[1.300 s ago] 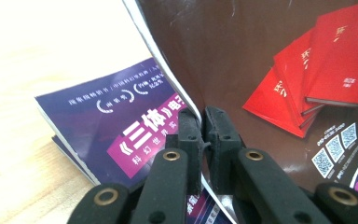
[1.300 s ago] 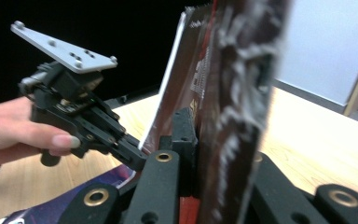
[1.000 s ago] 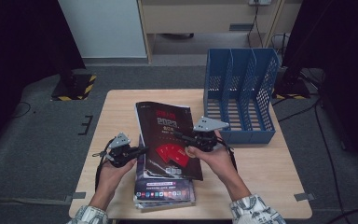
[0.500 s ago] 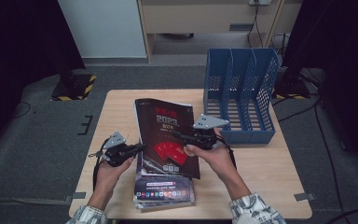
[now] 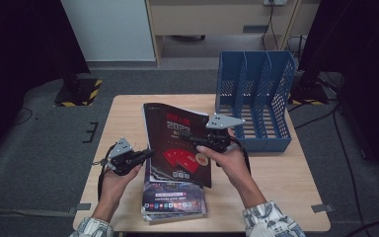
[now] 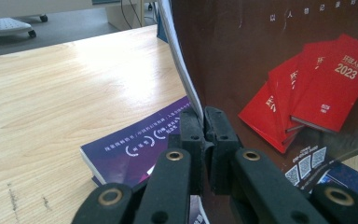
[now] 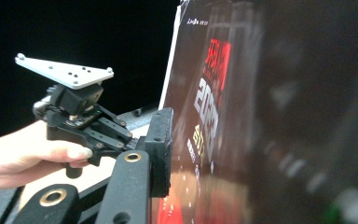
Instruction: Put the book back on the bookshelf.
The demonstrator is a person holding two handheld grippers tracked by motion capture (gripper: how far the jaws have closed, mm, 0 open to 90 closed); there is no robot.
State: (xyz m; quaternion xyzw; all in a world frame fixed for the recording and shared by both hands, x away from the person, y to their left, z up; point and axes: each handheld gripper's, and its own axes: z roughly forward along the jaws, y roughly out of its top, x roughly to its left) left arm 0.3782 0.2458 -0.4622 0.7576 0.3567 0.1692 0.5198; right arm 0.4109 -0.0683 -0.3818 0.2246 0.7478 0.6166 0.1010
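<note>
A: Where is the dark magazine (image 5: pixel 177 143)?

B: At the centre of the high view, tilted up off the worktop (image 5: pixel 128 113), its lower end over a purple magazine (image 5: pixel 172 202) that lies flat near the bottom edge of the frame.

A: And the left tool (image 5: pixel 145 154)?

B: Left of centre in that view, clenched on the dark magazine's left edge. In the left gripper view the two black jaws at bottom centre are pressed together on the cover's edge, with the red printed books to their right and the purple magazine beneath them.

A: The right tool (image 5: pixel 197 139)?

B: At the magazine's right side, just left of the blue file rack (image 5: pixel 254 98) that stands in the upper right. Its jaws have just been opening. In the right gripper view one jaw stands to the left of the cover; I cannot tell whether a pad touches the cover, so I cannot tell its state.

A: Anything else there?

B: The left tool (image 7: pixel 142 140) appears at the left of the right gripper view, held in a hand (image 7: pixel 23 154).
</note>
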